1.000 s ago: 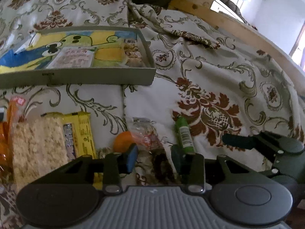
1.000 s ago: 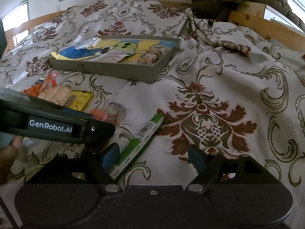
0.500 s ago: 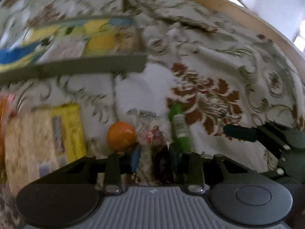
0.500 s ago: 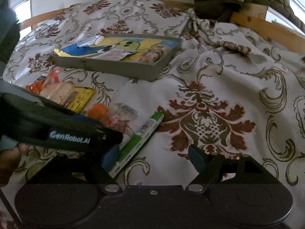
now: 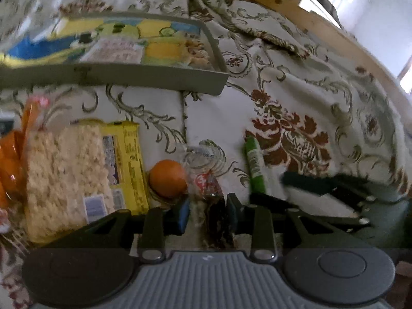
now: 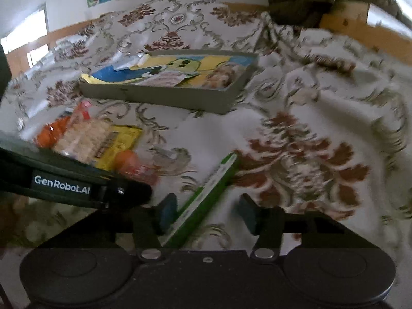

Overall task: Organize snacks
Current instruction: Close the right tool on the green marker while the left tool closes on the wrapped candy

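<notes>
My left gripper is low over a clear-wrapped snack packet with red and dark contents. Its jaws are closing and both pads touch the wrapper's sides. An orange round snack lies just left of it. A green stick pack lies slanted between the jaws of my right gripper, which are closing. The stick rests against the left pad and stands apart from the right pad. The same green stick pack shows in the left wrist view, right of the packet. A grey tray holding flat snack packs sits further back.
A rice cracker pack, a yellow packet and an orange bag lie at the left on the patterned bedspread. A wooden bed frame runs along the far right. The left gripper's body crosses the right wrist view.
The right gripper's jaws have narrowed around the green stick. The left gripper's jaws have drawn in on the clear packet, and the orange round snack now shows in full.
</notes>
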`<state>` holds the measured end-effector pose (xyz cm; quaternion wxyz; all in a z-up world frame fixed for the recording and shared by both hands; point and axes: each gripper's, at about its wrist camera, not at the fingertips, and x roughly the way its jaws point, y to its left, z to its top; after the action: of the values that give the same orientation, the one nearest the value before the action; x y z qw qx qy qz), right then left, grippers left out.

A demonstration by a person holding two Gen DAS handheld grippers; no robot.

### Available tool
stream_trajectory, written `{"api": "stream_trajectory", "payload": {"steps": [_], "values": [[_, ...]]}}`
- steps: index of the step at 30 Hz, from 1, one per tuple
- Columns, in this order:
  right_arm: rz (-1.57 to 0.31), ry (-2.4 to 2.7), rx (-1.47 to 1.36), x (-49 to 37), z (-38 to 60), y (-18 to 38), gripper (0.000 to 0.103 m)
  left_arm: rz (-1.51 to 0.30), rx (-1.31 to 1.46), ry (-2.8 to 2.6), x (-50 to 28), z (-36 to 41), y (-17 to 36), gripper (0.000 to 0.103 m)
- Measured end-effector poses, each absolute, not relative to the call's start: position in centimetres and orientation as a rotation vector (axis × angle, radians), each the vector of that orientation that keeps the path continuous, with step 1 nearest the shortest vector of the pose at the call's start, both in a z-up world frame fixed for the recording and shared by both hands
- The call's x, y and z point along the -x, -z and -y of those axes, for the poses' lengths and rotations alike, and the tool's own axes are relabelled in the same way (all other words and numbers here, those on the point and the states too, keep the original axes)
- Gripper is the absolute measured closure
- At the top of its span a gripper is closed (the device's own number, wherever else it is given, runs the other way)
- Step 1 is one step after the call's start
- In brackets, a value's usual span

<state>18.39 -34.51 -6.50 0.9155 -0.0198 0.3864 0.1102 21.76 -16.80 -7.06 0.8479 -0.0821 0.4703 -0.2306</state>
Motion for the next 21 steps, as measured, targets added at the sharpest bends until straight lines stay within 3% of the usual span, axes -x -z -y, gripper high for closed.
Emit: {"api": "stream_trajectory", "payload": {"steps": [3,11,14,21], "values": [[-0.799,-0.241,0.019,-18.8,34.3,6.8,0.058,-0.983,0.175,0.5,-21.6,16.4,7.1,0.07],[-0.839,-0.236,-0.089,-19.4,35.2,7.4,0.056,-0.985,0.13,0.495,-21.2,16.6,7.0,0.07],[-0.835,-0.232,-0.099,-19.2,35.3,7.2,0.071,-0.976,0.092,0.479,-20.8,16.9,6.5,0.071],[-0.844,-0.239,-0.204,-18.8,36.4,6.6,0.078,-1.0,0.096,0.472,-19.7,16.4,5.3,0.072]]}}
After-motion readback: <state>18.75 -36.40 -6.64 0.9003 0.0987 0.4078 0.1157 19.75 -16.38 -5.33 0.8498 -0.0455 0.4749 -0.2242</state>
